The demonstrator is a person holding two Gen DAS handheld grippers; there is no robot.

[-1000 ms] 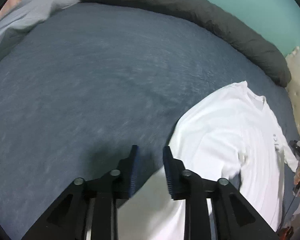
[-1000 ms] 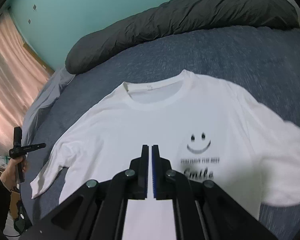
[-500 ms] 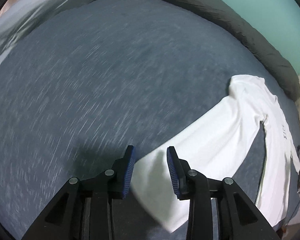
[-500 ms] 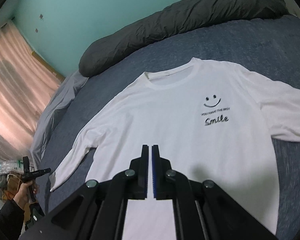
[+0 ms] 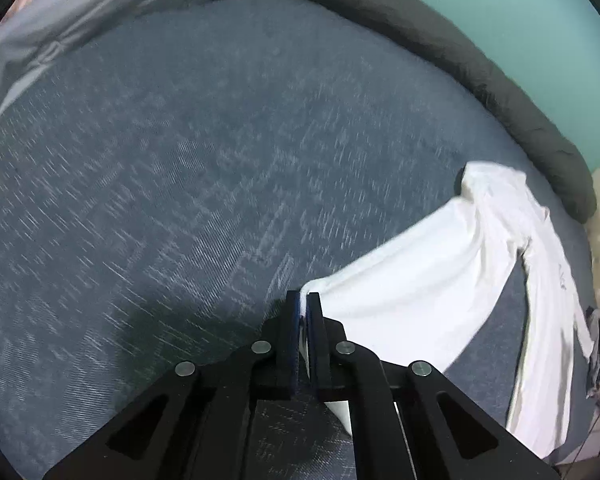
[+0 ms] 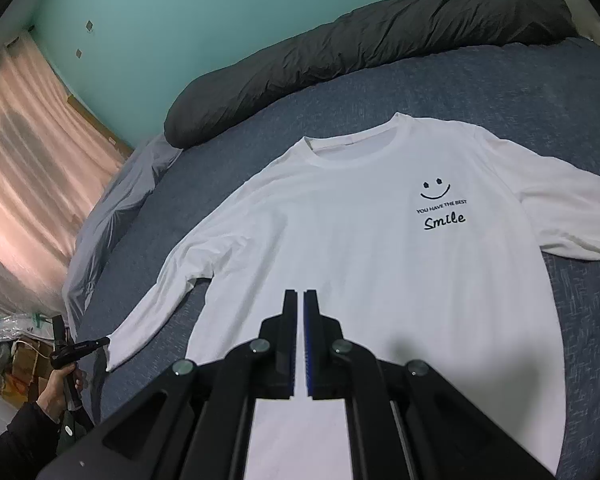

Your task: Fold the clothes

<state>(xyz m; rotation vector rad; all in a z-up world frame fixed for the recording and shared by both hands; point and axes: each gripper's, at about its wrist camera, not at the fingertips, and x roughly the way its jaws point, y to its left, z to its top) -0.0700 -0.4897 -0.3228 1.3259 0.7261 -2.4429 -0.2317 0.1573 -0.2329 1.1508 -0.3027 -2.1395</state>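
The sleeve cuff (image 5: 320, 288) is pinched by the left gripper (image 5: 303, 312), its length running far-right toward the shirt (image 6: 360, 240); the right gripper (image 6: 300, 320) is held nearly closed, empty.

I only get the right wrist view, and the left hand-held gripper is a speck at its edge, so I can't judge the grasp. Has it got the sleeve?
Observer: Yes. In the left wrist view the left hand-held gripper is shut on the end of the white shirt's sleeve.
Operator: Just the very edge of it?
Observer: No. White cloth shows again behind the fingers, so the bite looks deep.
Operator: What lies ahead of that gripper?
Observer: Blue bed cover, running up to a light grey sheet at the far side.
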